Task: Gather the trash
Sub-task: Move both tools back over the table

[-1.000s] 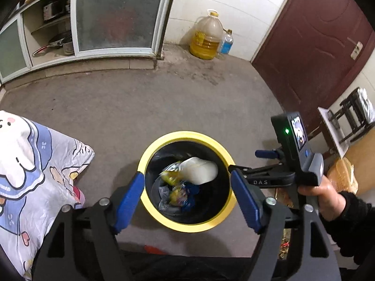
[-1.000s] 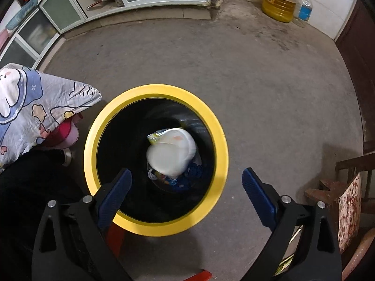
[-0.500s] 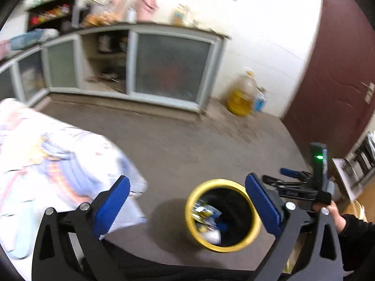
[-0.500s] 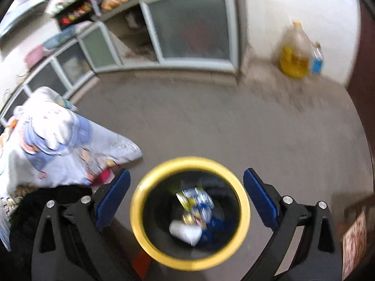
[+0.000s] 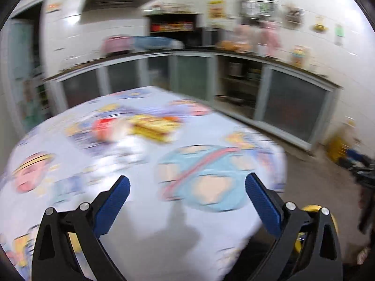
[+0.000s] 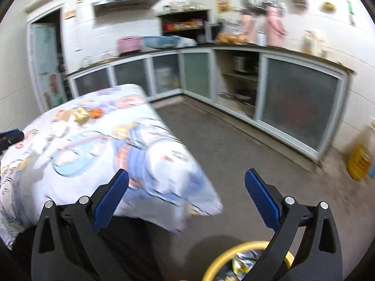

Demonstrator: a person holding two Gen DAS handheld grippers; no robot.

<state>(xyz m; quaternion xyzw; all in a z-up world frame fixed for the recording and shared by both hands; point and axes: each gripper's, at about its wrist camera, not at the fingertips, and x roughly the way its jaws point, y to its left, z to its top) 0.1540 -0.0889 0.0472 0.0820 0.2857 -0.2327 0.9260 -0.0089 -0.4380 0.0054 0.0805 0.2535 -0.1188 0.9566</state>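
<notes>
Both tongs are hanging released with nothing between the blue ribbed pads: the left gripper [image 5: 187, 193] is standing at its widest, its jaws having just been opening, and the right gripper [image 6: 186, 188] is gaping just as wide over bare floor.

What the coming reach is turning on, as I judge it, is where the remaining trash is lying — up on the table [image 5: 140, 222], at about eleven o'clock from the left tongs and well apart from them. A yellow wrapper [image 5: 154, 126] is showing there, flat and oblong, its long axis running roughly from ten o'clock to four o'clock in the left view; a red-and-white packet [image 5: 105, 130] is sitting just beside it at nine o'clock. Both are too blurred to tell material for certain, though they are looking like thin crinkly film. In the right view the same spot is appearing at ten o'clock, farther off, as a gold wrapper beside something orange. So the left hand is looking like the nearer one.

Soft cartoon-printed cloth is draping the table and hanging loose at the corner — easy to pinch by mistake. The yellow-rimmed bin [image 6: 236, 249], round and dark inside, is sitting at six o'clock under the right tongs with crumpled foil-like wrappers already in it.
</notes>
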